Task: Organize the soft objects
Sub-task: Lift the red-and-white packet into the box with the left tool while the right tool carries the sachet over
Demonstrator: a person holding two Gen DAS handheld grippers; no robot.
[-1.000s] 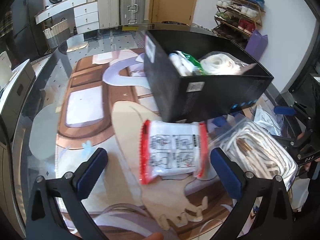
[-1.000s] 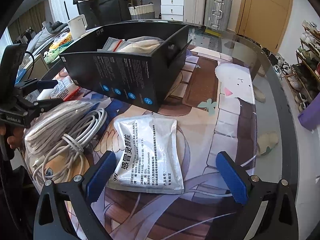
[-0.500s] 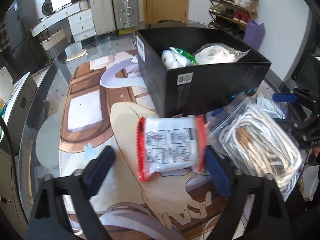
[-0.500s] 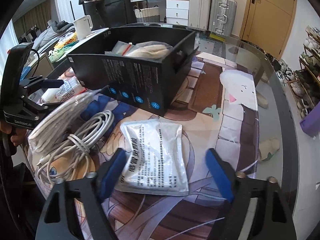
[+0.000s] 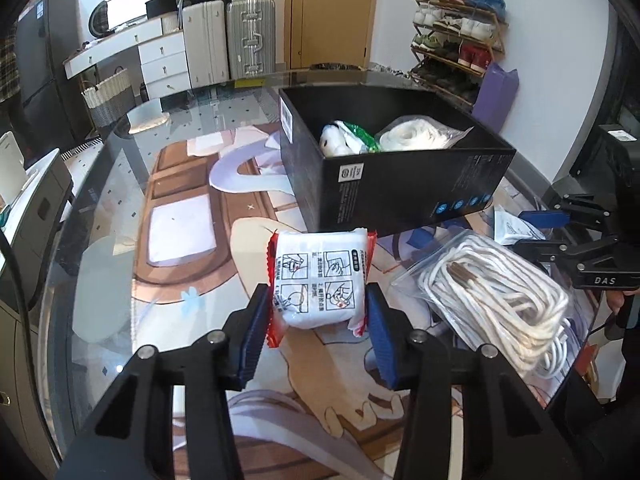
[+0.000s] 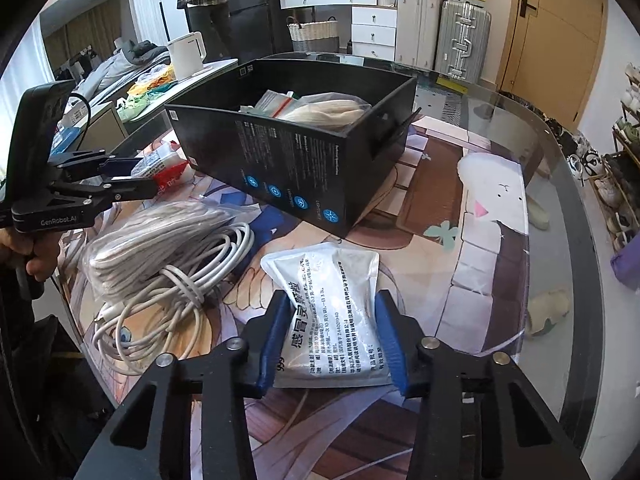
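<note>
From the left wrist camera, the left hand-held gripper (image 5: 318,330) has its two blue pads pressed against the sides of a white packet with red ends (image 5: 320,282), which carries printed instruction drawings. The jaws are closed in on it, one pad on each red-edged side. The packet sits just in front of a black box (image 5: 396,184) on the glass-topped surface (image 5: 120,208). Inside the box lie a bagged white coil (image 5: 416,134) and a green-and-white pack (image 5: 348,140). To the right of the packet, a clear bag of white rope (image 5: 492,296) lies on the surface, near the box's front corner. Beyond it, at the right edge, the right hand-held gripper (image 5: 560,236) is seen from the side, with part of a flat white pouch (image 5: 514,226) showing by its blue pad.

From the right wrist camera, the right hand-held gripper (image 6: 330,342) has closed its blue pads on the near half of the flat white pouch (image 6: 332,308), printed with dark text, which lies on the surface in front of the black box (image 6: 296,168). To the left lie the bag of white rope (image 6: 152,232) and, touching it, a loose bundle of white cable (image 6: 180,292). Further left, the left hand-held gripper (image 6: 136,178) is seen from the side, holding the red-ended packet (image 6: 164,166) beside the box's left corner. A white kettle (image 6: 186,54) stands behind the box on another table.
</note>
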